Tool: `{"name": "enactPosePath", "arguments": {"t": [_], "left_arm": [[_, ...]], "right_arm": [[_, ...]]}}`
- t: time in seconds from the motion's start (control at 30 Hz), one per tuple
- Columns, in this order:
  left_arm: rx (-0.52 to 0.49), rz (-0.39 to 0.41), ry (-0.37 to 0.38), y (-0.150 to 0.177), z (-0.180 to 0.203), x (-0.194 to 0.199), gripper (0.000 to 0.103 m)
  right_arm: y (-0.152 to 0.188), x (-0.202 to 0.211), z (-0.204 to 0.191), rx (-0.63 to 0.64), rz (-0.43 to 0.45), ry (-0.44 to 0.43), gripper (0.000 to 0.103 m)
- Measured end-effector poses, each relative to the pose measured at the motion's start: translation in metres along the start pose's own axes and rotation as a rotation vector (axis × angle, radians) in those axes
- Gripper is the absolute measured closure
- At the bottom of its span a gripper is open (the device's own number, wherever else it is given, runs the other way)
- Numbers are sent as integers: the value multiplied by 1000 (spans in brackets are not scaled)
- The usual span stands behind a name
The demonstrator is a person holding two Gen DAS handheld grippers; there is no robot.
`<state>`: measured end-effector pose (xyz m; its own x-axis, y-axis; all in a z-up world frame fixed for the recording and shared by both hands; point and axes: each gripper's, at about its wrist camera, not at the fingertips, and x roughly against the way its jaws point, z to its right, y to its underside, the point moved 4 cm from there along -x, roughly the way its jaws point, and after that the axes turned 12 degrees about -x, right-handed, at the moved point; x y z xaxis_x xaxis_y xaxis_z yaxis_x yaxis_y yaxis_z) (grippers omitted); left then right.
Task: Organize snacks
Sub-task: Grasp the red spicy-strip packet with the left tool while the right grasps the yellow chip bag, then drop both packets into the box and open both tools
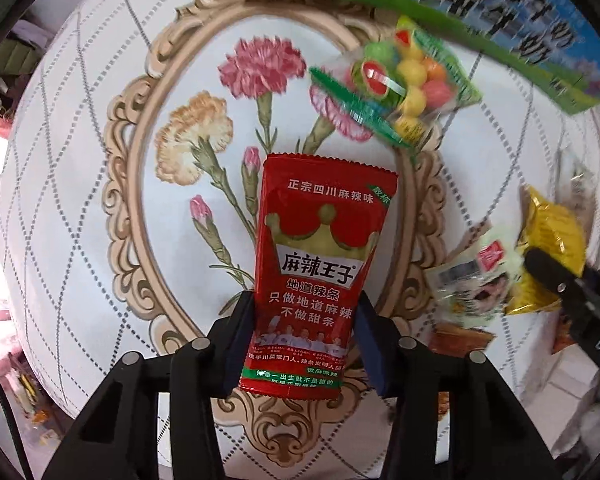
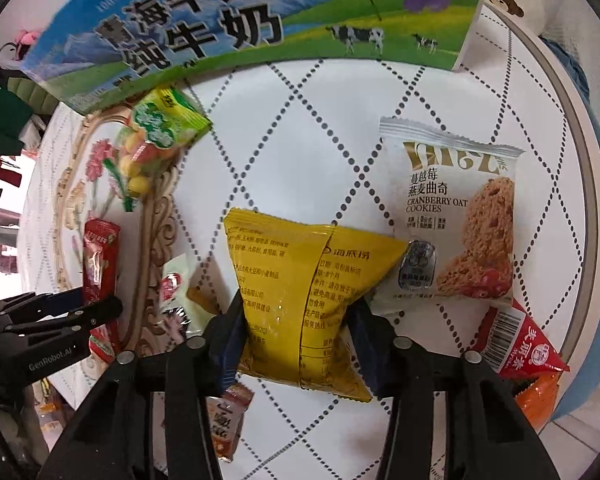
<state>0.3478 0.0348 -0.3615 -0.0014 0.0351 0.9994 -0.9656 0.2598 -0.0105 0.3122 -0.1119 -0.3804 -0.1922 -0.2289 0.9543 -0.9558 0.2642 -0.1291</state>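
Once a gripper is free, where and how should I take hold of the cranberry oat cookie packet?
The cookie packet lies flat on the table. Probably come from above, fingers across its clear upper half; the yellow packet overlaps its lower left corner.

Red packet (image 1: 312, 268), yellow packet (image 2: 300, 300), white tablecloth (image 1: 80, 200) with dotted diamonds.
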Motion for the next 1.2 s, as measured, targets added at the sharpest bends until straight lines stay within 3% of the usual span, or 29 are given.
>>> {"name": "enactPosePath", "arguments": {"t": [0.17, 0.4, 0.5, 0.67, 0.8, 0.97, 1.2], "left_arm": [[6, 73, 81, -1, 3, 48, 58], [-9, 231, 182, -35, 17, 133, 58], [-31, 291, 221, -66, 25, 171, 58], [-62, 353, 179, -140, 30, 205, 58], [-63, 337, 129, -201, 18, 204, 58], [-68, 254, 55, -250, 7, 169, 58], [-46, 135, -5, -304, -12, 119, 56]], "right_arm": [[-9, 27, -2, -11, 17, -77, 56], [-34, 96, -12, 2, 88, -214, 56], [-64, 131, -21, 1, 127, -268, 56], [-128, 176, -23, 5, 226, -271, 56], [-196, 181, -25, -24, 265, -228, 56], [-272, 155, -15, -79, 232, -179, 56], [-328, 106, -12, -119, 180, -114, 56]]}}
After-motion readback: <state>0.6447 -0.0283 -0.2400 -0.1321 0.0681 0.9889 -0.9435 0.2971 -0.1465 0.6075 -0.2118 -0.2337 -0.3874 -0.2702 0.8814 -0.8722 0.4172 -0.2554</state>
